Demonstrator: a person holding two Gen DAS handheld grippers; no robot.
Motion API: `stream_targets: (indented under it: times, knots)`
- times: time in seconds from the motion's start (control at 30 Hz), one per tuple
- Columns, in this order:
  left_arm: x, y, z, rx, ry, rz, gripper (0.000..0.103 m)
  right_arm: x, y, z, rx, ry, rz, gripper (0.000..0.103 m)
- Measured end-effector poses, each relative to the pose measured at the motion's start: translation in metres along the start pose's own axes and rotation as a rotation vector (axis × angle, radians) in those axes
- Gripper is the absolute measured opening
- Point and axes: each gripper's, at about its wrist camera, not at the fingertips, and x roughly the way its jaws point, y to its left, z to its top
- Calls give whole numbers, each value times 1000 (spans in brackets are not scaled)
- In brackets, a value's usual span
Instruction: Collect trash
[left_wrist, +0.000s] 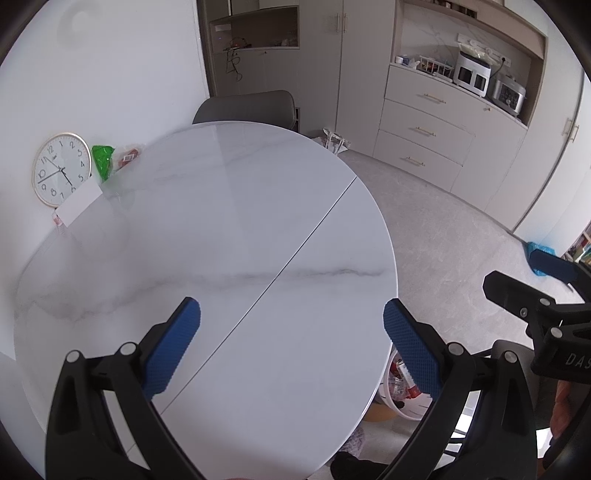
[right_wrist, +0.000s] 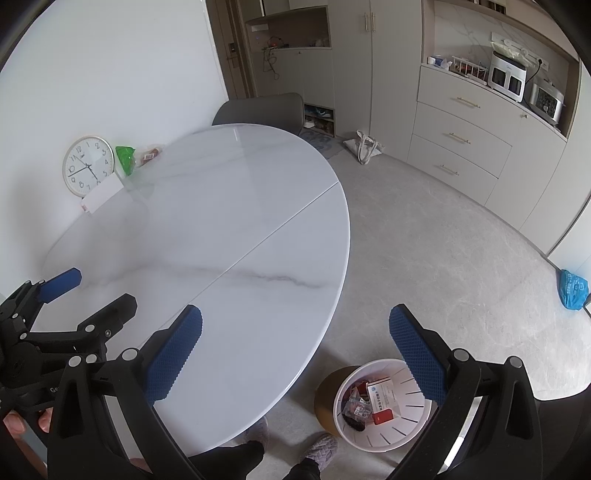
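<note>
A white trash bin (right_wrist: 384, 424) stands on the floor by the table's near right edge, holding boxes and wrappers (right_wrist: 376, 402); it also shows partly in the left wrist view (left_wrist: 397, 402). My left gripper (left_wrist: 291, 343) is open and empty above the white marble table (left_wrist: 229, 229). My right gripper (right_wrist: 295, 347) is open and empty, over the table edge and the bin. A green wrapper (left_wrist: 102, 157) and a red-and-clear packet (left_wrist: 127, 158) lie at the table's far left by the wall; both show in the right wrist view (right_wrist: 125, 157).
A round clock (left_wrist: 61, 168) leans on the wall behind a white card (left_wrist: 79, 203). A grey chair (left_wrist: 245, 107) stands at the far side. A tote bag (right_wrist: 364, 146) and a blue bag (right_wrist: 572, 290) lie on the floor. Cabinets line the back wall.
</note>
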Motion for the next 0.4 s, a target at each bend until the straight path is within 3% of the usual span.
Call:
stream_targets:
  times: [0.4]
  knots:
    - [1,0,2,4,17,5,95,-1,1,0,-3,0,1,101]
